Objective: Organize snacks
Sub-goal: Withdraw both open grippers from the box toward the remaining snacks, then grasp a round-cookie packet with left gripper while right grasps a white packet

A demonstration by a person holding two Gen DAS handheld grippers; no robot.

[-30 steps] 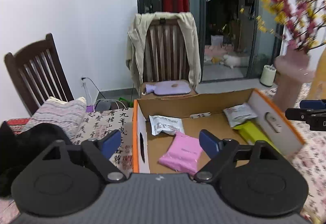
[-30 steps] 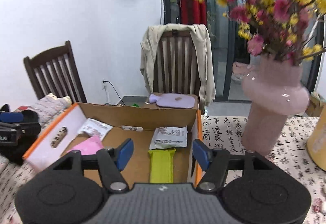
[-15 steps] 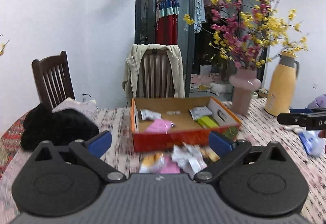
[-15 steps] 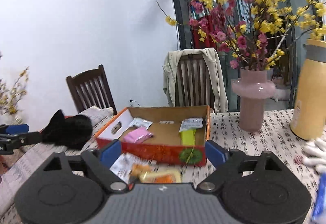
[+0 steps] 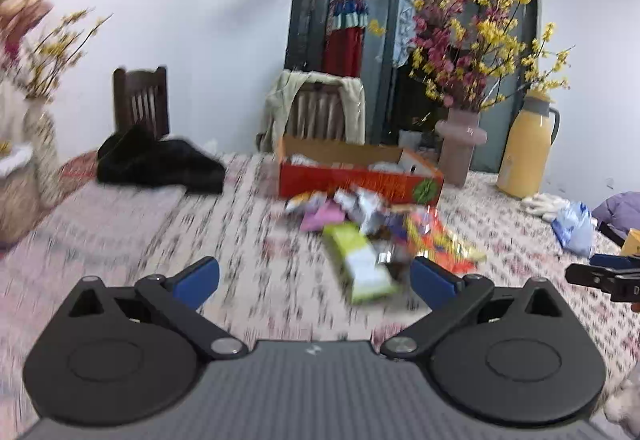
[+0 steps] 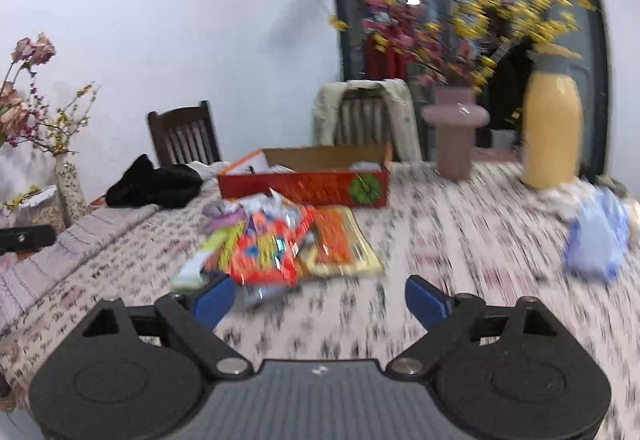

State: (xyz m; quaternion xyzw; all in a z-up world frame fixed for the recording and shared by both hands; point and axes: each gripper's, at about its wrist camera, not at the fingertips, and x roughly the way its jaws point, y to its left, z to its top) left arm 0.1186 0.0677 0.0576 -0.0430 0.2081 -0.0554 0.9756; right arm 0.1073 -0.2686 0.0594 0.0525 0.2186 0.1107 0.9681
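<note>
Both cameras sit low behind their own fingers, tilted slightly down across the table (image 5: pixel 248 240), facing 12 o'clock toward the box (image 5: pixel 360 179) from well back. The left view has the snack pile (image 5: pixel 372 232) at 1 o'clock; the right view has it (image 6: pixel 280 240) at 11 o'clock. The 2 views share box, pile, vase (image 6: pixel 456 131) and flask (image 6: pixel 552 127).

No text, label or number can be read: print on the snack packets (image 6: pixel 276 240) and tablecloth (image 6: pixel 460 224) is blurred.
</note>
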